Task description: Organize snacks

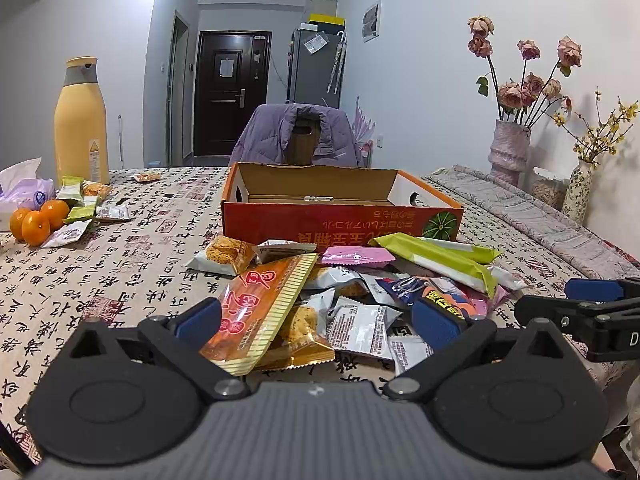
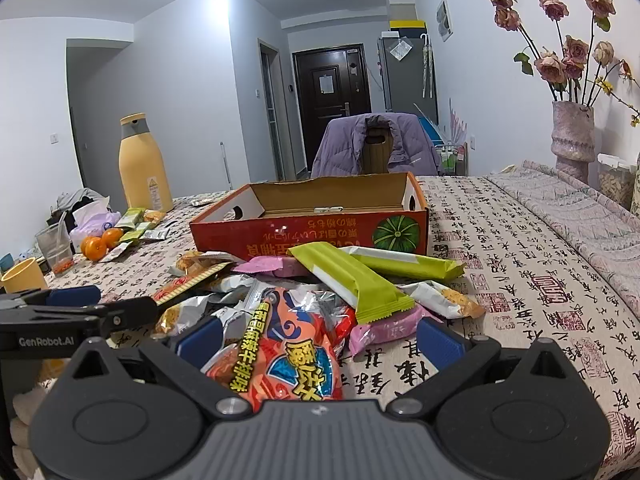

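Observation:
A pile of snack packets [image 1: 360,276] lies on the table in front of an open orange cardboard box [image 1: 340,216], also in the right wrist view [image 2: 312,228]. My left gripper [image 1: 316,316] is open, its jaws either side of an orange-and-gold packet [image 1: 260,312] and silver packets. My right gripper [image 2: 320,338] is open around a red-orange chip bag [image 2: 296,352], apart from it. Long green packets [image 2: 352,280] lie across the pile. The right gripper shows at the right edge of the left wrist view [image 1: 592,304].
A yellow bottle [image 1: 82,120], tissue pack [image 1: 24,192], oranges [image 1: 38,220] and more small packets [image 1: 86,204] sit at the table's left. Vases with flowers [image 1: 510,148] stand at the right by the wall. A chair with a purple jacket [image 1: 298,136] stands behind the box.

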The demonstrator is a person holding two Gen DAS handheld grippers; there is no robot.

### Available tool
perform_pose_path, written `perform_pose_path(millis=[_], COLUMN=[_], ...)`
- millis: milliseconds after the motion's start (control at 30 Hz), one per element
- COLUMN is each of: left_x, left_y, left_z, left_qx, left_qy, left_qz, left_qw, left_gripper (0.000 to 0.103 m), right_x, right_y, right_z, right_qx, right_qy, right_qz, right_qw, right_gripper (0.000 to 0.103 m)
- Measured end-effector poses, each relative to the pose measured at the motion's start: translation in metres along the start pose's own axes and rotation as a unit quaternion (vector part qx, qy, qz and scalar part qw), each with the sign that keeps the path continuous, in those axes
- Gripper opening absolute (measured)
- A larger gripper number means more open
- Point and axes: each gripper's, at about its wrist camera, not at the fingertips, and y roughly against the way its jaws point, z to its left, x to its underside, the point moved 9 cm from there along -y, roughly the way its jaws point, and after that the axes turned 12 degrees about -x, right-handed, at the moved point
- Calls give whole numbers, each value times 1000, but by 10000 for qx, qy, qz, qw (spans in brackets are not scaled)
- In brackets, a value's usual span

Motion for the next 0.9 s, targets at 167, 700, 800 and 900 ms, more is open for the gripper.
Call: perform_pose_path(millis=[167,700,800,900], left_x=[0,-1,-1,-1], left_y=[1,1,1,1], left_z=[0,0,0,0], left_qx=[16,35,32,31], left_qy=[13,26,28,30], left_qz=[-5,-16,-11,-10], left_qw=[10000,10000,10000,10000], left_gripper=[103,103,103,103], right_x=[0,1,1,1], right_y=[0,0,-1,-1], right_z=[0,0,0,-1], right_qx=[0,-1,0,2], right_qy=[5,3,3,0], right_qz=[-6,-1,0,0], right_qw=[10000,10000,10000,10000], right_gripper=[103,103,103,103])
